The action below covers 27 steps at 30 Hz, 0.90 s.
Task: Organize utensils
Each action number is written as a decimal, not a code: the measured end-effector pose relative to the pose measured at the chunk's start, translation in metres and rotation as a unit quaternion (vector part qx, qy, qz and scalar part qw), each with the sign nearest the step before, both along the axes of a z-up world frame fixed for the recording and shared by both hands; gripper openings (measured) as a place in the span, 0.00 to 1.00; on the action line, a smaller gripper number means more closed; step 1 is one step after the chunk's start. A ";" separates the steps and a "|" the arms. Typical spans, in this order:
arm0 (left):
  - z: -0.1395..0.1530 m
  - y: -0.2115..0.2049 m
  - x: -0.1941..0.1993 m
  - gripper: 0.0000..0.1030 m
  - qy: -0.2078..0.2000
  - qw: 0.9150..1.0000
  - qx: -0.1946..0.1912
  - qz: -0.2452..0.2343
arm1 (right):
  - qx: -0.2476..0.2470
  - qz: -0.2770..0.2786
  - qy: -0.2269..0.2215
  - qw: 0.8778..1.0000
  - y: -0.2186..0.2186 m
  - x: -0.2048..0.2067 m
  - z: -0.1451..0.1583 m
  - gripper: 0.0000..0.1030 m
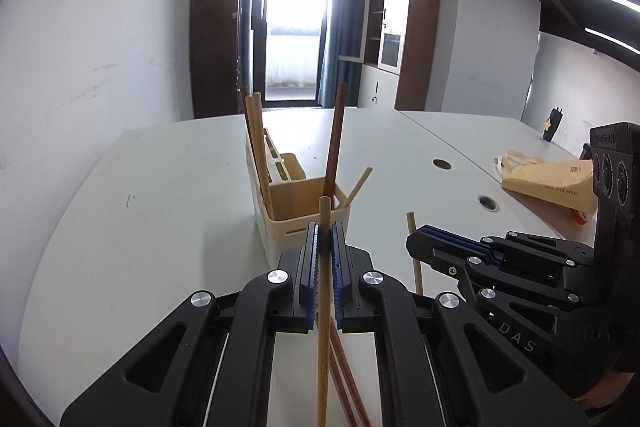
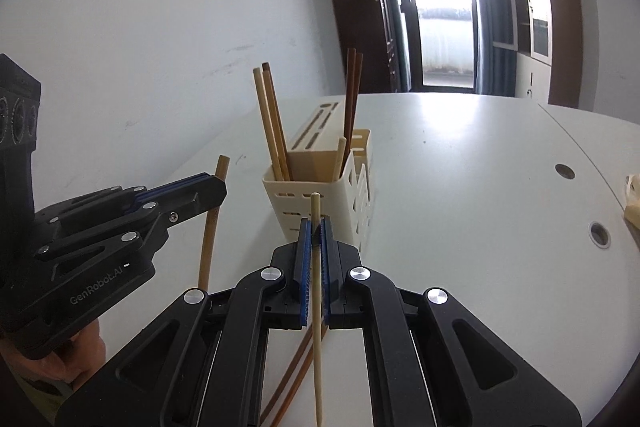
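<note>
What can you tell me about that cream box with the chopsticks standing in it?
The holder is a cream plastic box with slotted, cut-out sides, standing upright on the white table. Its open front compartment holds several chopsticks, light and dark brown, leaning at angles against the rim. Behind that sits a tan sloped insert with long slots, like a knife block, and another small compartment at the back. Neither gripper touches it.

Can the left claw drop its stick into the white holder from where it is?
Probably yes. The left claw is shut on a light chopstick, and the white holder stands right ahead with its top open. The sticks already inside lean to the sides, so the middle looks free.
</note>
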<state>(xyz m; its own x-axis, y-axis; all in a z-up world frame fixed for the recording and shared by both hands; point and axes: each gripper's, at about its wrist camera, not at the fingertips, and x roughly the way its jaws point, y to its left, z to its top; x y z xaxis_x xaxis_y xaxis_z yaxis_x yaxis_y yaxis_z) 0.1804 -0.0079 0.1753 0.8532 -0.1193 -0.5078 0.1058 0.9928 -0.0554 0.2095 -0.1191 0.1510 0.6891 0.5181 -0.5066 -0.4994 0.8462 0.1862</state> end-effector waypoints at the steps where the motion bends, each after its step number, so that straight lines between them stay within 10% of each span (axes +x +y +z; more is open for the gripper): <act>1: 0.003 0.001 0.000 0.06 -0.006 1.000 0.000 -0.001 | 0.004 0.002 -0.004 1.000 0.000 0.001 0.002 0.05; 27: 0.043 0.003 0.011 0.06 -0.121 0.993 0.006 0.014 | 0.049 0.019 -0.087 0.995 -0.005 0.047 0.035 0.05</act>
<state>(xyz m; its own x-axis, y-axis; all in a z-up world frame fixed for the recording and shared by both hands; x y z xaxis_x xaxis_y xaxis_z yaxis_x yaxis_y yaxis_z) 0.1917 -0.0050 0.2183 0.9531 -0.0890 -0.2893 0.0867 0.9960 -0.0209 0.2567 -0.1238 0.1858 0.7412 0.5863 -0.3269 -0.5621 0.8083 0.1754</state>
